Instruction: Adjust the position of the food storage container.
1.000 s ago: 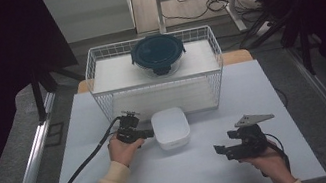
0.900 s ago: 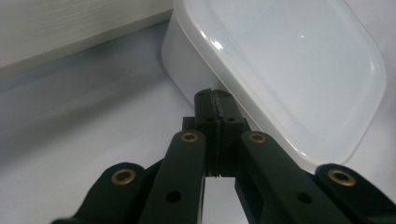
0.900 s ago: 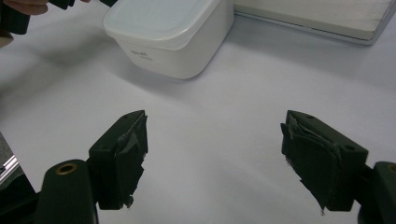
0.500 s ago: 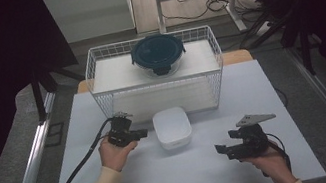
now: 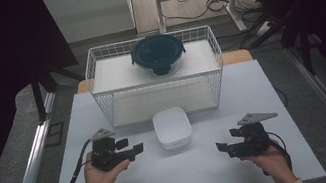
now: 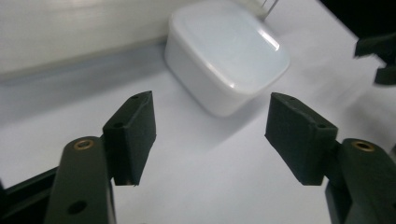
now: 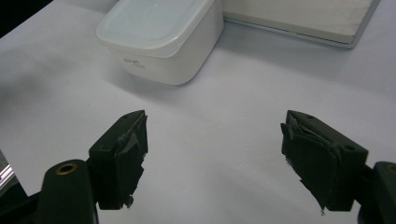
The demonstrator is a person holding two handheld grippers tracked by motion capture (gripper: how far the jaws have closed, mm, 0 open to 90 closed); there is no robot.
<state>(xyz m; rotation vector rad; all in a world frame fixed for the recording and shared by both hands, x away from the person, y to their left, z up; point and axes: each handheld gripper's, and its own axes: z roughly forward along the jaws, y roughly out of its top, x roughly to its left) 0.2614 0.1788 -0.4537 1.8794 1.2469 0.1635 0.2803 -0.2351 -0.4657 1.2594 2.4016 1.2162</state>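
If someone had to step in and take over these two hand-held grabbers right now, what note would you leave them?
Left gripper: jaws have just been opening, nothing between them, beside the white lidded box.
Right gripper: open, empty, at the box's other side.
The box stands on the white table in front of the wire basket, touched by neither gripper. A round container with a dark lid sits in the basket.
Done: box released.
Left: probably the box's next handling; I can't tell which.
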